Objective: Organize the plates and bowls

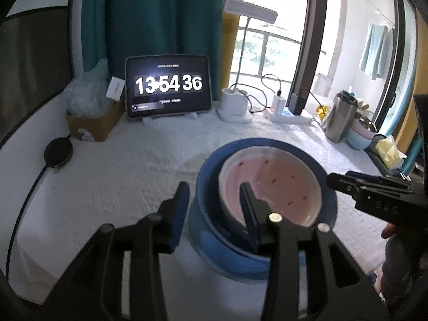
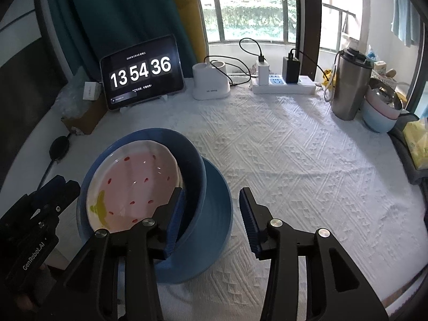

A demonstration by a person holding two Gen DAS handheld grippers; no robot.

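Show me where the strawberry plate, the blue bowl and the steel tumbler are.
strawberry plate (image 2: 133,182), right wrist view, on its pink middle.
blue bowl (image 2: 198,165), right wrist view, on its outer wall.
steel tumbler (image 2: 347,91), right wrist view, on its metal body.

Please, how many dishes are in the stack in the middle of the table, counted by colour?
Blue: 2, inner bowl and outer bowl
Pink: 1, plate
Total: 3
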